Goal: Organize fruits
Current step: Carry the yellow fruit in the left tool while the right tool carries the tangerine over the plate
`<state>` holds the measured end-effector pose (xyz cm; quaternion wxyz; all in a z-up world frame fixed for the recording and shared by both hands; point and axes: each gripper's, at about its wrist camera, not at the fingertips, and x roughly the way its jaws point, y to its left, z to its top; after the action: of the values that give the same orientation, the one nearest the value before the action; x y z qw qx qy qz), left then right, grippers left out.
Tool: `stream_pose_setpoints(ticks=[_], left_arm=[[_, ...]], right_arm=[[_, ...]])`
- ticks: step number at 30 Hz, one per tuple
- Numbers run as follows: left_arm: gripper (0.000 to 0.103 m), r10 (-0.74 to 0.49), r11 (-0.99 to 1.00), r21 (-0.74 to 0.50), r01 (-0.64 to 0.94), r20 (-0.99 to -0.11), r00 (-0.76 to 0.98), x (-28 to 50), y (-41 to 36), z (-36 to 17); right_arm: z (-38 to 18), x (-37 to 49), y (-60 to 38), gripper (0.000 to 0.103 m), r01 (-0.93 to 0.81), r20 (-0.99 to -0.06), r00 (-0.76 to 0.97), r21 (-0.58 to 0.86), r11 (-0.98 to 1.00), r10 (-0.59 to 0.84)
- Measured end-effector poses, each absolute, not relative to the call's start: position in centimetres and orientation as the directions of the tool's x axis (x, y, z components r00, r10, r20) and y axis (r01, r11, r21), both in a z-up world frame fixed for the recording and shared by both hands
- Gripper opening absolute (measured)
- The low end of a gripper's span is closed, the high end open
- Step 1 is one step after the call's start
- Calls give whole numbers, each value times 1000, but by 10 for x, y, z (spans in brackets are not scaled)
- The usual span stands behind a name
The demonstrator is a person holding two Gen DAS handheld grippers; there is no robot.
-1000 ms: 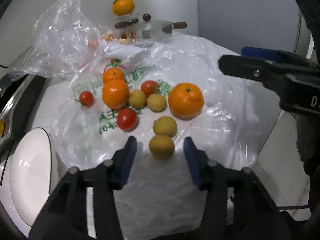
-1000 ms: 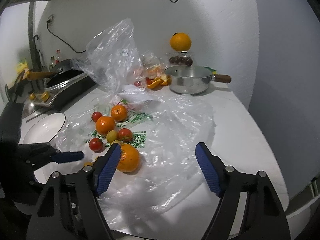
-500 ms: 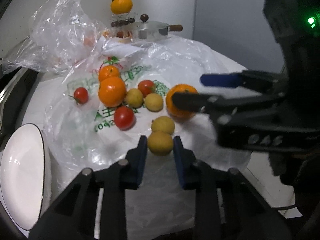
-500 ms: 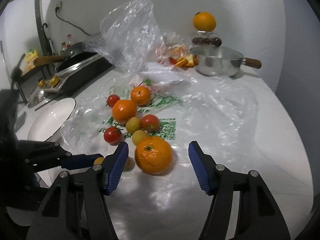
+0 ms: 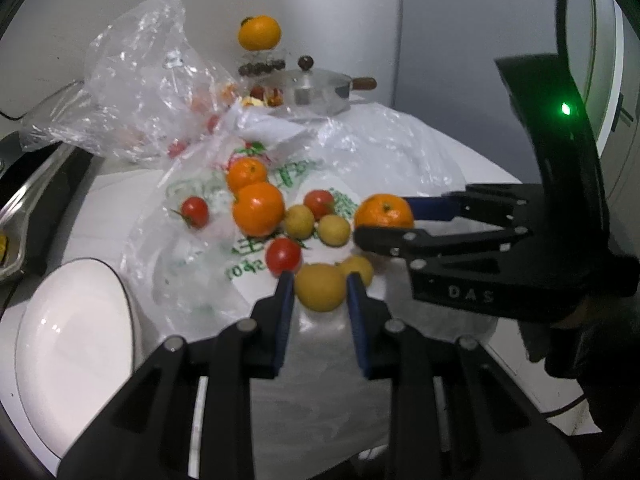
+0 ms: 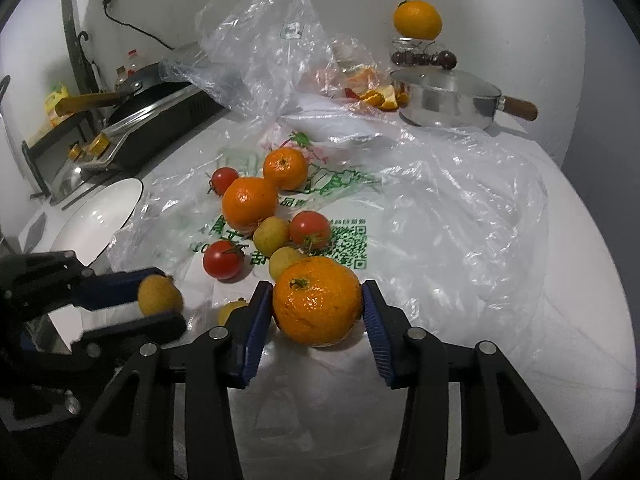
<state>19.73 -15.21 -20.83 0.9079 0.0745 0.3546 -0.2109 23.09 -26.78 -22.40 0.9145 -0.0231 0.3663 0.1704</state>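
At the near edge of the white counter point(image 6: 540, 340), on the spread plastic bag point(image 6: 440, 216), a large orange point(image 6: 317, 300) is enclosed by the right gripper point(image 6: 318, 312); its jaws are closing, with the blue pads touching the fruit's sides. Just to the left, a small yellow fruit point(image 5: 320, 286) is clamped between the pads of the left gripper point(image 5: 320, 300), whose jaws are drawn close together on it. A second small yellow fruit point(image 5: 358, 270) is seen just beside the held one.

Farther in, on the printed part of the bag, two more yellow fruits point(image 6: 272, 235), three tomatoes point(image 6: 223, 259) and two oranges point(image 6: 250, 203) are clustered, some touching. A white bowl point(image 6: 100, 216) is placed near the counter's left edge, beside the bag.

At the far edge, a crumpled clear bag point(image 6: 260, 40) is heaped, and a lidded steel pot point(image 6: 444, 98) with a wooden handle is set by the wall, with orange peel point(image 6: 378, 98) just left of it. Behind the pot, another orange point(image 6: 417, 19) is perched on a glass jar point(image 6: 408, 50).

Both grippers are pointed downward at a slant, and their tips lie close together.
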Motion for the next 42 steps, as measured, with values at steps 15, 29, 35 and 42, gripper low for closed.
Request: stream_pose_setpoints(ticks=[15, 29, 35, 42], left_arm=[[27, -334, 918, -20, 397, -581, 743, 180, -118, -173], [27, -279, 953, -47, 301, -527, 802, 164, -56, -160], [27, -250, 965, -64, 256, -523, 815, 160, -27, -161], [27, -212, 976, -77, 203, -527, 823, 153, 6, -167]], right_arm=[[-175, 211, -249, 48, -328, -615, 744, 5, 945, 261], [-154, 202, -196, 48, -390, -600, 748, -52, 920, 283], [-151, 200, -169, 48, -418, -602, 742, -73, 906, 294], [-151, 200, -136, 48, -451, -609, 729, -83, 889, 313]])
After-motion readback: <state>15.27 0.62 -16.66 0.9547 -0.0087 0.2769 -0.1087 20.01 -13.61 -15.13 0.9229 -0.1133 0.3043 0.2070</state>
